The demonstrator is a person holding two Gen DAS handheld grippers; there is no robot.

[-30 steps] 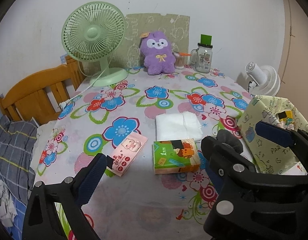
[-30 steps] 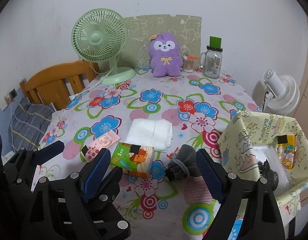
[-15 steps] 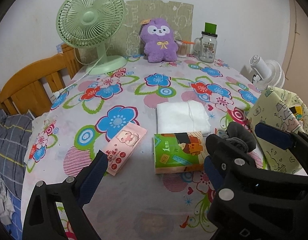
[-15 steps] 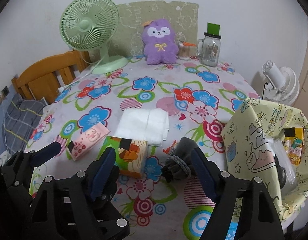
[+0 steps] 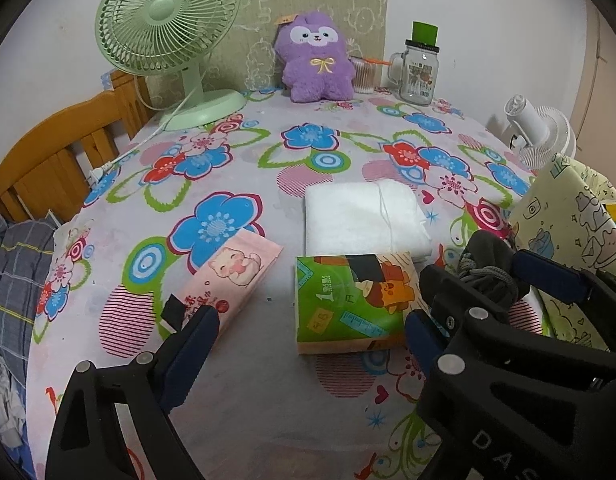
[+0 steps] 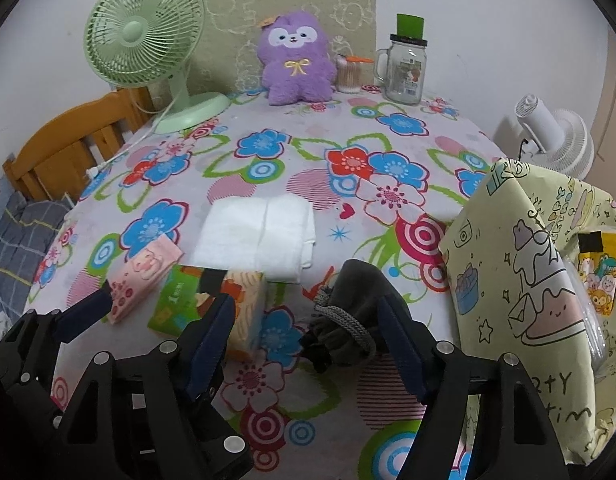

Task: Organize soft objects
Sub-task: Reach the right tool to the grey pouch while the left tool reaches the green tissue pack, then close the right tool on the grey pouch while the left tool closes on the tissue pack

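Observation:
A green tissue pack lies on the flowered tablecloth, just ahead of my left gripper, which is open and not touching it. A pink tissue pack lies by that gripper's left finger. A dark grey drawstring pouch sits between the fingers of my right gripper. Its jaws are closing, with a gap still showing on the left side of the pouch. A folded white cloth lies beyond both. A purple plush toy leans at the back.
A yellow cartoon-print bag stands open at the right table edge. A green fan, a glass jar and a cup of swabs line the back. A wooden chair is at the left, a white fan at the right.
Both grippers have come down and closer to the table. The right jaws have narrowed around the grey pouch. The green pack now lies nearer the left fingers.

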